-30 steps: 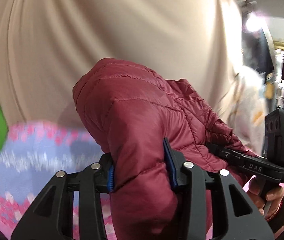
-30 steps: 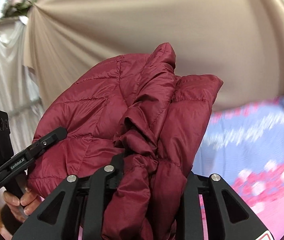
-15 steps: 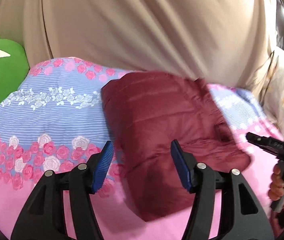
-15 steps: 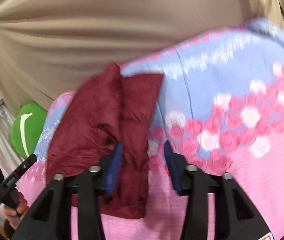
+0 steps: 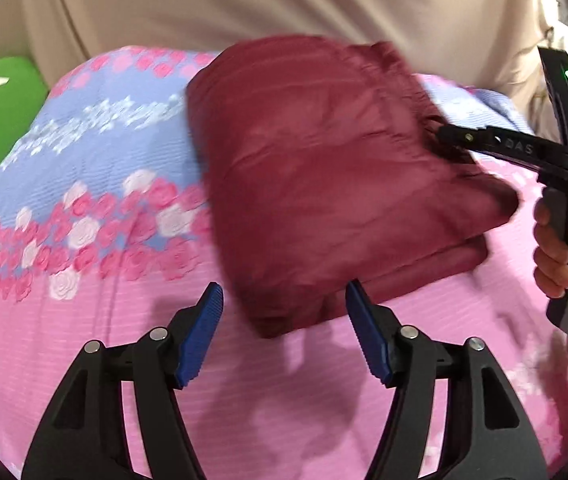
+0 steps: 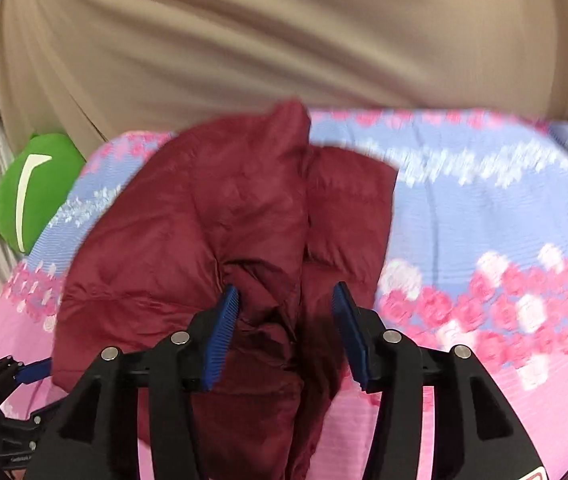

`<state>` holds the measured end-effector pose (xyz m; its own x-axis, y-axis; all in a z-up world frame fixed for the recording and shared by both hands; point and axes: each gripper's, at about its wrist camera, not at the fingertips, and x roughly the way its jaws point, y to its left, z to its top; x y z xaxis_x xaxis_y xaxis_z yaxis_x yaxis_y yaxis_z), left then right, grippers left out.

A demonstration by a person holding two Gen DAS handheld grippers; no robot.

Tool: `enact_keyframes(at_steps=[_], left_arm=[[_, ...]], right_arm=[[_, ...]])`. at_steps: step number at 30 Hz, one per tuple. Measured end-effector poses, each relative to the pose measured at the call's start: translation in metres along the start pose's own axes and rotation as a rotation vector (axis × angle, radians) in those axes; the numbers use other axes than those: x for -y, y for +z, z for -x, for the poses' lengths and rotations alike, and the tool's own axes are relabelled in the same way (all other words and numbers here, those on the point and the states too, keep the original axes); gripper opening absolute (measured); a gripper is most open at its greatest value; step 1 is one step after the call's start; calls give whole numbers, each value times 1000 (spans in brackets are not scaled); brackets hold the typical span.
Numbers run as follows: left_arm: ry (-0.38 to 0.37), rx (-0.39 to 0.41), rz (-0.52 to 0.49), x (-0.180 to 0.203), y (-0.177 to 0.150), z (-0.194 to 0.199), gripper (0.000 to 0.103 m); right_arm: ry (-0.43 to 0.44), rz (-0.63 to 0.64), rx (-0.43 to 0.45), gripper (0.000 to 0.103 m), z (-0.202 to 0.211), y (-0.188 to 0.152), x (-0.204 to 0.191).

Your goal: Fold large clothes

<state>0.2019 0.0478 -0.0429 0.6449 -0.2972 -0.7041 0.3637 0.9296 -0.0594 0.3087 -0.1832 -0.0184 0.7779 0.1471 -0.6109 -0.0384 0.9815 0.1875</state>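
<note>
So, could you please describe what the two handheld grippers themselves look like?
Both the left gripper and the right gripper are matte black plastic with triangular cut-out arms, silver pivot rivets and ribbed blue pads. Seen from the side, the right one carries white lettering and a small green light.

**Background Items in View**

A floral bedspread covers the work surface: a lilac band with white print at the far side, a row of pink and white roses across the middle, and plain pink at the near side. A beige curtain hangs in folds behind it. A green cushion with a white curved mark lies at the far left edge, against the curtain.
</note>
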Motion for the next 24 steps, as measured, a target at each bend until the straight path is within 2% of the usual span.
enact_keyframes(at_steps=[1,2,3,5,7,9,11,14,17,20,24], left_arm=[[4,-1,3,-4,1,-5,56],[14,-3,5,-5,1,-8,46],[6,-11,7,-8,3,-11,39],[-1,-11,24,-13,5,-12,37],[5,-16,31,-17,4,-16,36],[13,-39,38,-19,2,-26,36],[15,-65,50,-20,0,-40,36],[53,-53,30,-15,-3,-38,36],[34,-35,28,-15,-7,-15,36],[15,21,22,-16,-11,25,36],[-36,117,47,-7,4,60,38]], right_arm=[[19,-10,-16,13,-8,-1,1],[36,-15,-19,7,-10,-2,1],[60,-41,-4,6,-5,-3,3],[96,-84,73,4,15,-6,10],[76,-111,116,4,32,-15,19],[39,-135,31,4,12,-31,31],[59,-150,-48,4,-13,-44,37],[56,-143,-67,6,-12,-44,37],[49,-157,-48,10,11,-43,40],[8,-112,25,11,52,-48,35],[59,-2,35,10,80,-53,6]])
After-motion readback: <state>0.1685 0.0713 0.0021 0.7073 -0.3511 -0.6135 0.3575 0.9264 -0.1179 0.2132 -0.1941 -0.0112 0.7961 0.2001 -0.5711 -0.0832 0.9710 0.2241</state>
